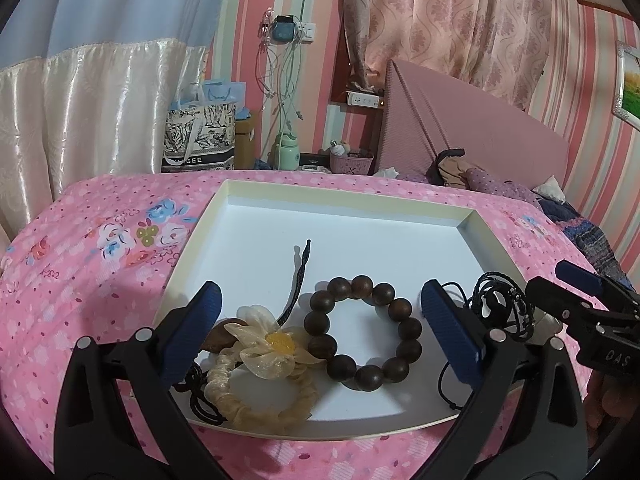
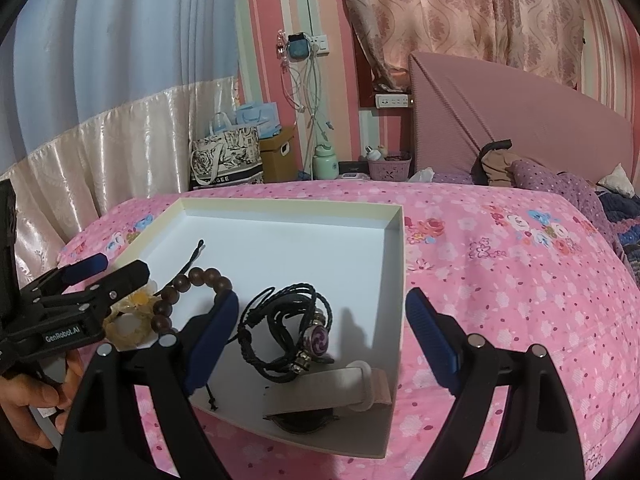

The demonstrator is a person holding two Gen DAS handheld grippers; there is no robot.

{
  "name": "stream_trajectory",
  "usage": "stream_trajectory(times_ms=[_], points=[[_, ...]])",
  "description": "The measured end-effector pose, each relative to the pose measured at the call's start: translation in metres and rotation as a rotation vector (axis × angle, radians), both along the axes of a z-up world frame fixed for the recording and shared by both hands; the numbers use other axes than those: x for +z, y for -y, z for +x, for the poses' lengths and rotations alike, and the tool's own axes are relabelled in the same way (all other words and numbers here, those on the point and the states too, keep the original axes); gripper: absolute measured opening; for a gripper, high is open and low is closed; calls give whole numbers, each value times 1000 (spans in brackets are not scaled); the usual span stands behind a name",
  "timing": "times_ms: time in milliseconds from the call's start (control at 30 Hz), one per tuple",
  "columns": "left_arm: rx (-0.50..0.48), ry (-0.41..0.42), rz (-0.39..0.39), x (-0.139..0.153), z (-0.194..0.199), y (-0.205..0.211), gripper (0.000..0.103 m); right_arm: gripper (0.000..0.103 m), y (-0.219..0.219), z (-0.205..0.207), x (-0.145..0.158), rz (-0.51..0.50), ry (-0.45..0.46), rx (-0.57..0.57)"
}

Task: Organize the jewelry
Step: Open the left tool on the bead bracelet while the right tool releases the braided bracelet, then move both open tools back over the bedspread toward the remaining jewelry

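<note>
A white shallow box (image 1: 344, 196) lies on the pink floral bed and also shows in the right wrist view (image 2: 394, 264). In it lie a brown wooden bead bracelet (image 1: 320, 350) (image 2: 182, 282), a cream flower scrunchie (image 1: 264, 344) (image 2: 132, 316), a black braided cord bracelet with a purple charm (image 2: 288, 324) (image 1: 504, 306), a thin dark cord (image 1: 300, 276) and a white watch band (image 2: 340, 384). My left gripper (image 1: 320, 328) is open and empty, straddling the scrunchie and beads. My right gripper (image 2: 320, 344) is open and empty, straddling the black bracelet and the box's right wall.
The pink floral bedspread (image 2: 500, 280) stretches to the right of the box. Clothes and pillows (image 2: 540, 176) lie by the pink headboard. Bags, a green bottle (image 2: 324, 162) and a small basket stand behind the bed's far edge.
</note>
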State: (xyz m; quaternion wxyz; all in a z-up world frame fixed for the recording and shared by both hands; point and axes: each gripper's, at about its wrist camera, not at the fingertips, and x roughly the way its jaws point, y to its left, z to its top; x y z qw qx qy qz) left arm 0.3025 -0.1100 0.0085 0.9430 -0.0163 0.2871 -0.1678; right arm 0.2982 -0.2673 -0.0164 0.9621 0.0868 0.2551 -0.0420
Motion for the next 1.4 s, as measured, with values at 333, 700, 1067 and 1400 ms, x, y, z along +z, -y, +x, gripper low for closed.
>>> stream_trajectory(times_ms=[333, 700, 1067, 1400], points=[[41, 7, -12, 16, 2, -16, 99, 85, 12, -5, 7, 9, 2, -3], [142, 75, 121, 70, -48, -82, 100, 86, 26, -70, 30, -39, -1, -21], [83, -37, 78, 14, -137, -134, 99, 85, 1, -140, -22, -29, -89, 20], [-195, -68, 139, -20, -184, -42, 88, 85, -11, -156, -43, 13, -106, 6]])
